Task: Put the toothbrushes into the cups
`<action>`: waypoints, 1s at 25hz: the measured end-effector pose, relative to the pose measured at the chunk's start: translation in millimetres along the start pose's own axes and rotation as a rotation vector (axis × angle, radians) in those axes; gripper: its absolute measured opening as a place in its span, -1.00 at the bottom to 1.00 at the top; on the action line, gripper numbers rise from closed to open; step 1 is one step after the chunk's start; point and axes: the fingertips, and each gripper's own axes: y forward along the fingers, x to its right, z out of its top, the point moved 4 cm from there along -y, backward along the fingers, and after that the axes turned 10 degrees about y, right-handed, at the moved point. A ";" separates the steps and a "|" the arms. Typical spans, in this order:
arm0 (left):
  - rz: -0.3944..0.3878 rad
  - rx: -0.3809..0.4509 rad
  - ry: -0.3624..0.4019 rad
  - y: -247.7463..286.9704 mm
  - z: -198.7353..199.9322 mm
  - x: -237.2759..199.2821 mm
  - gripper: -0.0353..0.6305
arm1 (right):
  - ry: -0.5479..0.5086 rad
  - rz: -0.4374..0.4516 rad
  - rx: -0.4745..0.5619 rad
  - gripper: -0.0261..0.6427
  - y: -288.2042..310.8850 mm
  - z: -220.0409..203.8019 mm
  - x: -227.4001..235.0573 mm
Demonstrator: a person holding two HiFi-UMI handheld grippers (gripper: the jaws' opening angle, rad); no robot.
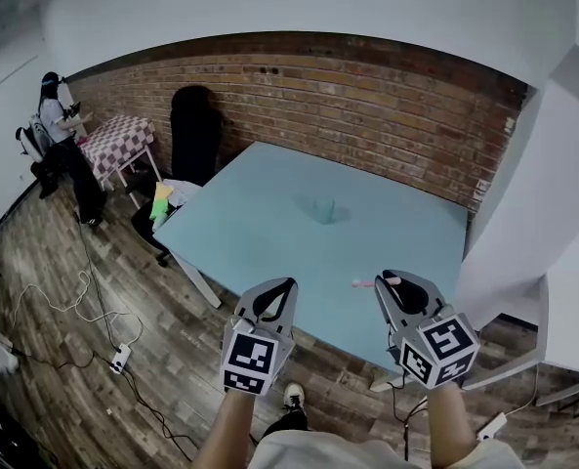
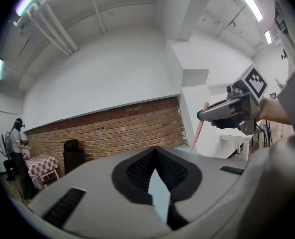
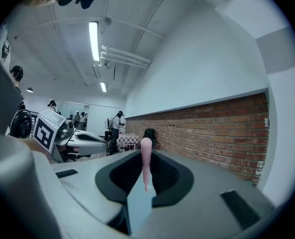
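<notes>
A teal cup (image 1: 323, 209) stands upright near the middle of the light blue table (image 1: 240, 213). My right gripper (image 1: 388, 280) hovers over the table's near edge, shut on a pink toothbrush (image 1: 362, 284) whose end pokes out to the left. In the right gripper view the toothbrush (image 3: 146, 162) stands upright between the jaws of the right gripper (image 3: 146, 152). My left gripper (image 1: 289, 284) is beside it at the near edge, shut with nothing in it. The left gripper view shows the left gripper (image 2: 155, 151) with its pads met at the tips, and the right gripper (image 2: 207, 115) holding the toothbrush (image 2: 199, 129).
A brick wall (image 1: 367, 106) runs behind the table. A black chair (image 1: 193, 135) and a yellow-green object (image 1: 161, 203) are at the table's left. A person (image 1: 60, 140) stands by a checkered table (image 1: 118, 140) far left. Cables (image 1: 84, 306) lie on the wood floor. White furniture (image 1: 523, 291) stands at right.
</notes>
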 end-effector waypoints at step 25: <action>-0.118 0.037 -0.038 113.6 -50.9 -127.7 -0.84 | 0.024 -0.118 -0.021 -0.77 155.9 24.9 29.2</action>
